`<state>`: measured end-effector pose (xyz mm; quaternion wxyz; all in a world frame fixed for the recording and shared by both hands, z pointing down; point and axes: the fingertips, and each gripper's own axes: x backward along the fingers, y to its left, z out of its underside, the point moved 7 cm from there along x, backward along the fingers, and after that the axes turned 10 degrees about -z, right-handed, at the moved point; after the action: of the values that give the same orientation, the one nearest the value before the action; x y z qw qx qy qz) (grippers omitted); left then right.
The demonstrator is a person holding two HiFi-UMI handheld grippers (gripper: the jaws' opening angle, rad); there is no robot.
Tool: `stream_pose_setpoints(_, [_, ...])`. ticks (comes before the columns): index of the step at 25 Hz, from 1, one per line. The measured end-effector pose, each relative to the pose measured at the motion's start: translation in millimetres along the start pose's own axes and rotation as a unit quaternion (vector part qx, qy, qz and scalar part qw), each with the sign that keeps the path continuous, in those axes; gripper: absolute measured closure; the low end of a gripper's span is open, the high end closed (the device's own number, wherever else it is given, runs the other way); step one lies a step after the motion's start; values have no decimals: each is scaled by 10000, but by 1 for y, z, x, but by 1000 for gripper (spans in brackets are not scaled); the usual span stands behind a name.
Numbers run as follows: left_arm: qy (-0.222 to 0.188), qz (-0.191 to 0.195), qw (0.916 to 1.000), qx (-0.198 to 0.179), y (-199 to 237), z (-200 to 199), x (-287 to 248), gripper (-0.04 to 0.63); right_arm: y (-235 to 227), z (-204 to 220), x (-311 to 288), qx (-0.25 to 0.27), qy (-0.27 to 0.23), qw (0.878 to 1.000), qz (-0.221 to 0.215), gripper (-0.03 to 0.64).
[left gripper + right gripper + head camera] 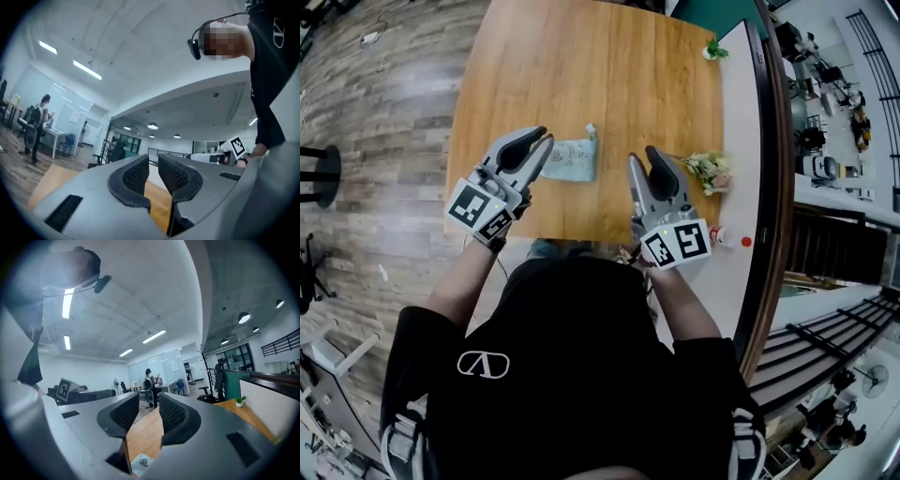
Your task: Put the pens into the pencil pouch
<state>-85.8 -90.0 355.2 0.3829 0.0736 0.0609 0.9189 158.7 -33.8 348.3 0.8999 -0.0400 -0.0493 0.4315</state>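
Head view: both forearms reach forward from the person's black shirt (553, 375), one gripper in each hand.

Left gripper (546, 138) is angled in towards the middle, its marker cube (478, 208) at the wrist end. Its own view shows the left gripper (153, 159) with jaws a narrow slit apart and nothing in it. That view looks out roughly level over the room and misses the pouch.

Right gripper (640, 157) points straight ahead. In its own view the right gripper (149, 397) has a wider gap than the left, also empty, pads clear of everything.

Pencil pouch (570, 159), light blue, lies flat on the wooden table (609, 75) between the two grippers, touching neither. The right gripper view catches only a corner of the pouch (141, 464), cut off at the bottom edge below the jaws. Can't tell if it's zipped, or what's inside.

Flowers (708, 171) lie just right of the right gripper. The small red-and-white items (731, 238) at the table's near right edge are too small to identify.

Potted plant (712, 50) sits at the far right corner, also in the right gripper view (240, 401).

Background person at a desk (150, 380) shows only in the gripper views.
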Motion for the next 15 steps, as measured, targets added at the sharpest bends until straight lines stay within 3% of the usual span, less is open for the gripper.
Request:
stream_pose_setpoints(6, [-468,-489,9973,-300,-9,-46,32,566,14,-13,0,573,5,9983,-87,570])
stream_pose_setpoints(9, [-462,-654,9947,-640,-13,-56,41,591,19,-19,0,714,-89,9974,-72,614])
stream_pose_setpoints(15, [-482,-815,9920,-836,-22,-57,45,592,26,-17,-1,817,-56,9966,-44,618])
